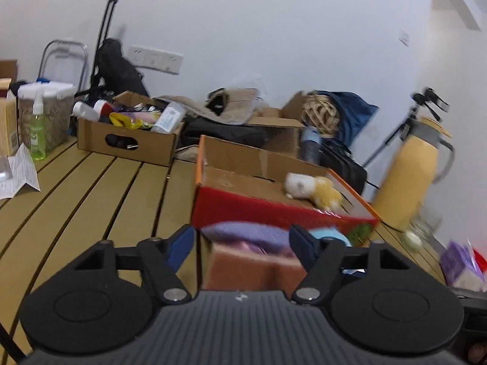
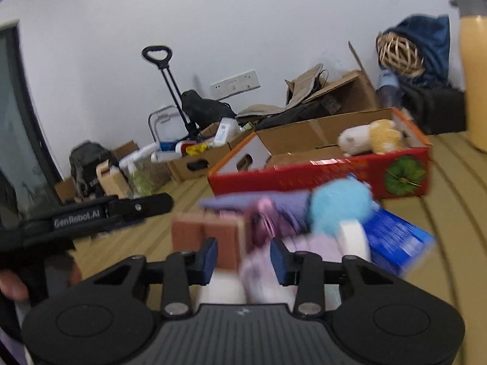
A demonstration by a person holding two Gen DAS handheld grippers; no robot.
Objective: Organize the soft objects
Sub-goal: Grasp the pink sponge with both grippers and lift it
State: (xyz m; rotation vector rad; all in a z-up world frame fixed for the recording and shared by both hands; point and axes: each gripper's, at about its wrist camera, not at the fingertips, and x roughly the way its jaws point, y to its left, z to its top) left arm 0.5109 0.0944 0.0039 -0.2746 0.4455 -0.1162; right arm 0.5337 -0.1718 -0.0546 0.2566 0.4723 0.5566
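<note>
Between the spread jaws of the right gripper sits a blurred pile on the slatted tan worktop: pale lilac plush, fluffy blue ball, purple folded cloth. All should be light and squashy, so pinch deep into the bulk. Left gripper hangs open, empty, just before that cloth. One white-and-yellow plush toy lies in the red cardboard box.

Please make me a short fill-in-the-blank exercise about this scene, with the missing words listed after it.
1. The white and yellow plush toy lies inside the ____ box.
2. The tall bottle on the table is ____.
3. The left hand-held gripper is ____.

Missing words: red; yellow; open
</note>
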